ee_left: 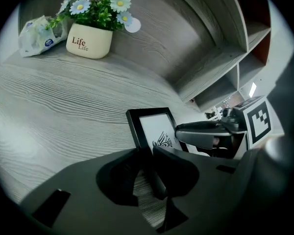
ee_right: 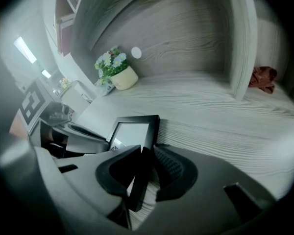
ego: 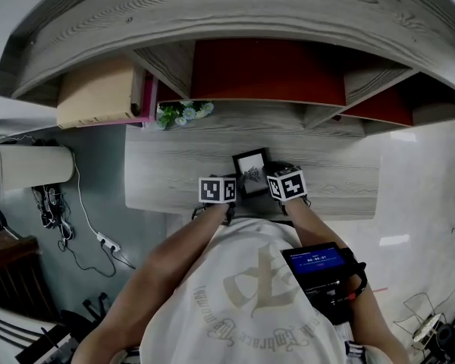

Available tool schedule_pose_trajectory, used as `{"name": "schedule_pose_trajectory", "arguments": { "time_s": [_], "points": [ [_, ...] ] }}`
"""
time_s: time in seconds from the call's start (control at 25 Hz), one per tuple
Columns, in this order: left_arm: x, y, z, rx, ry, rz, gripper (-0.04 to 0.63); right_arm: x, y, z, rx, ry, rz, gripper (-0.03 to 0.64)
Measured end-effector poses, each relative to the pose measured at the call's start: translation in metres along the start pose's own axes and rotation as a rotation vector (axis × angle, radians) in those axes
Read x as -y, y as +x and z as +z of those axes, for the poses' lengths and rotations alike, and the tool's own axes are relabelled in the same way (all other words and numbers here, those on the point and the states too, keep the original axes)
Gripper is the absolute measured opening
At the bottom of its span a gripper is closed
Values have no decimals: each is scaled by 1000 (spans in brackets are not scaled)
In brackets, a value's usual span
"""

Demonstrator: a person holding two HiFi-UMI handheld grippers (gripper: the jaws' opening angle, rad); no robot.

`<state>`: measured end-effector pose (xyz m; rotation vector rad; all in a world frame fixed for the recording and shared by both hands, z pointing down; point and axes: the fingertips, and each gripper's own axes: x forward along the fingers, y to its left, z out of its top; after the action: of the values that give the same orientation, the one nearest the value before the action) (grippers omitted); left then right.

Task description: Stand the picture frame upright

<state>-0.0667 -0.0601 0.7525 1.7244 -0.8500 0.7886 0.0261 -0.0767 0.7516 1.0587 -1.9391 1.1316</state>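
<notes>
Step in hand: grasp made, raising not yet carried out. The picture frame (ego: 252,171) sits on the grey wood-grain tabletop (ee_left: 63,106) close to its near edge, directly in front of the person and between the two tools. It is well apart from the potted flowers (ee_left: 89,39) at the back. The left claw (ee_left: 146,150) is closed part-way, with the frame's left black bar between its pads and both pads appearing to bear on it. The right claw (ee_right: 147,149) is likewise closed on the right bar, which runs down between its two tips. Both tools point steeply down at the frame. Whether the far edge has already left the tabletop cannot be settled from these views; the frame is judged not yet upright. The next move calls for both hands to rise and tip together, pivoting the frame on its near edge with even pressure on each side so it does not twist or slip. No rear prop is visible, so whether the frame will stand alone on release is unconfirmed.
</notes>
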Motion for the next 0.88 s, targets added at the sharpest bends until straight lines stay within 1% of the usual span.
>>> {"name": "schedule_pose_trajectory", "arguments": {
  "time_s": [0.2,0.36,0.52,0.72,0.88],
  "points": [
    [1,0,0,-1,37,-9,103,-1,-2,-2,49,22,-16,87],
    [4,-3,10,25,90,2,98,0,-6,6,124,17,-38,87],
    [10,-11,33,90,186,30,98,2,-17,27,216,-18,-59,87],
    [18,-21,70,185,323,72,97,6,-28,55,323,-20,-69,87],
    [19,-25,98,245,380,95,87,10,-30,74,368,-34,-81,84]
  ]
}}
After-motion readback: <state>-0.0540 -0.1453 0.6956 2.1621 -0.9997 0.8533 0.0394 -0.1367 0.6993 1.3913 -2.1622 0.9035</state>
